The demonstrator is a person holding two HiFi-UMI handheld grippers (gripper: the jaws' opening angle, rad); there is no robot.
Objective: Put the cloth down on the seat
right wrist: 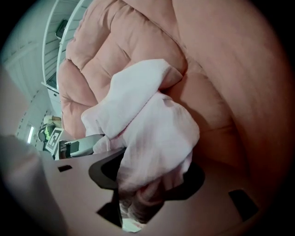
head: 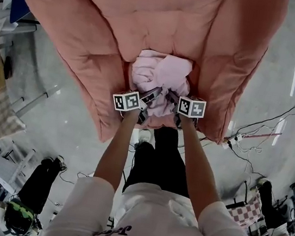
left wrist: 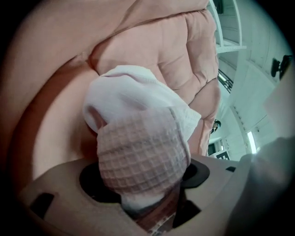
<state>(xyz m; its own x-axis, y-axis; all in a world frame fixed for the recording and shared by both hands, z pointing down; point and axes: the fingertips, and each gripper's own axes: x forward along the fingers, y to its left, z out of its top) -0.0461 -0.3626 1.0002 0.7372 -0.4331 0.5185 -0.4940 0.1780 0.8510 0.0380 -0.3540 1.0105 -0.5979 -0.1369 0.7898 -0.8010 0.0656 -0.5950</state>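
Head view: cloth [head: 159, 75] against seat [head: 124, 18], cables [head: 256, 124] nearby.

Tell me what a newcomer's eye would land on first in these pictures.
A big padded pink armchair fills the top of the head view, with a pale pink cloth bunched up in the middle of it. The left gripper and the right gripper meet at the cloth's near edge, each with a fold of it clamped between its jaws.
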